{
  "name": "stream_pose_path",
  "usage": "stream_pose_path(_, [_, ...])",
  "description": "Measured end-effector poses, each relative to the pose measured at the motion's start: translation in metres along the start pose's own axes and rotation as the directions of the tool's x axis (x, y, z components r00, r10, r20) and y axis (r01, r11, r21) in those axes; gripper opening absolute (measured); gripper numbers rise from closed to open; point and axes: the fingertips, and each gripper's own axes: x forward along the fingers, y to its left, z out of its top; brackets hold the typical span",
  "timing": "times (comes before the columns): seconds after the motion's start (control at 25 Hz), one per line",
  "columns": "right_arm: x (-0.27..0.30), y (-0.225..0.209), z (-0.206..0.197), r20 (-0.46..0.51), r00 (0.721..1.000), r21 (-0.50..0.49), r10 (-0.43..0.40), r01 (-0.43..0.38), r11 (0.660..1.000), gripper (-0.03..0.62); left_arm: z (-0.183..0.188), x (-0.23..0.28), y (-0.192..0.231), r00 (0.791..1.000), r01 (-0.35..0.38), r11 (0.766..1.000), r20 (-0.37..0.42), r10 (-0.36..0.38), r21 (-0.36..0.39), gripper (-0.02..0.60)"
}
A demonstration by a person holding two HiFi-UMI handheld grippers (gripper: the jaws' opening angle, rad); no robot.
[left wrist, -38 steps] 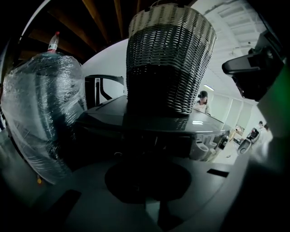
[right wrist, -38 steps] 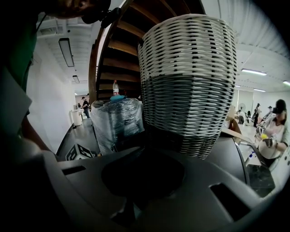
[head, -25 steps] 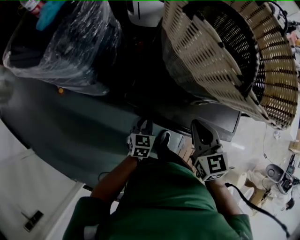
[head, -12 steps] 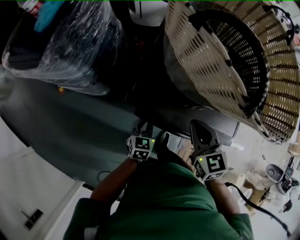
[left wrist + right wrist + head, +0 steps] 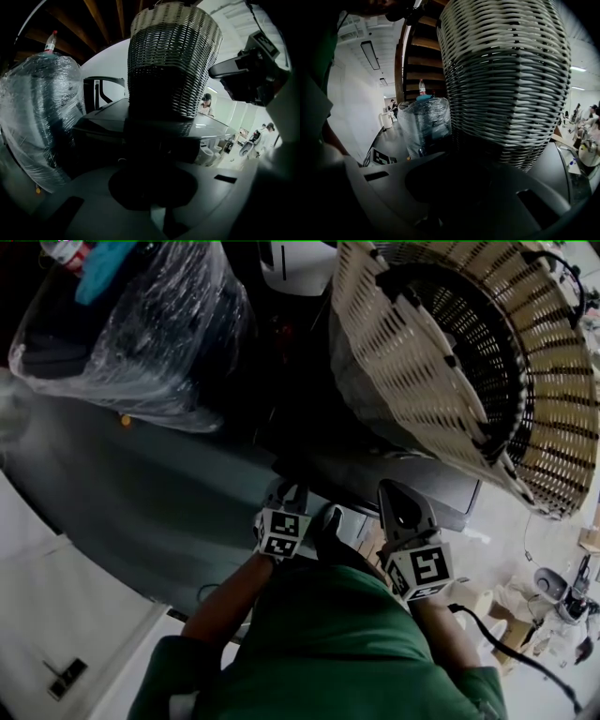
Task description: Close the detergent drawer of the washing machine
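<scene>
The dark grey washing machine lies below me, and both grippers are held at its front edge. My left gripper points at the edge, its marker cube just behind it. My right gripper is beside it to the right, under the basket's rim. A pale grey part shows between them at the machine's front; I cannot tell whether it is the drawer. In both gripper views the jaws are lost in shadow. The right gripper shows at the upper right of the left gripper view.
A tall wicker basket stands on the machine's top at the right. A plastic-wrapped bundle with a bottle on it stands at the left. A cable trails from my right arm. People stand far off.
The head view has shifted slightly, so the basket sits a little further right. Both grippers have stayed at the machine's front edge.
</scene>
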Motion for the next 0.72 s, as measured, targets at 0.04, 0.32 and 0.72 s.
stream_pose_path(0.04, [-0.002,0.001,0.000,-0.005,1.000,0.000,0.001,-0.001,1.000,0.023,-0.001,-0.001,-0.001,1.000,0.006,1.000,-0.010,-0.006,0.001,0.029])
stream_pose_path(0.32, [-0.011,0.011,0.018,0.075,0.997,-0.018,0.013,-0.012,1.000,0.023,0.013,-0.022,0.003,1.000,-0.019,1.000,-0.002,0.019,0.025,0.029])
stream_pose_path(0.72, [-0.035,0.031,0.049,0.150,0.987,-0.076,0.053,-0.042,0.996,0.023,0.104,-0.117,0.020,0.959,-0.156,0.985,0.251,0.134,0.068,0.029])
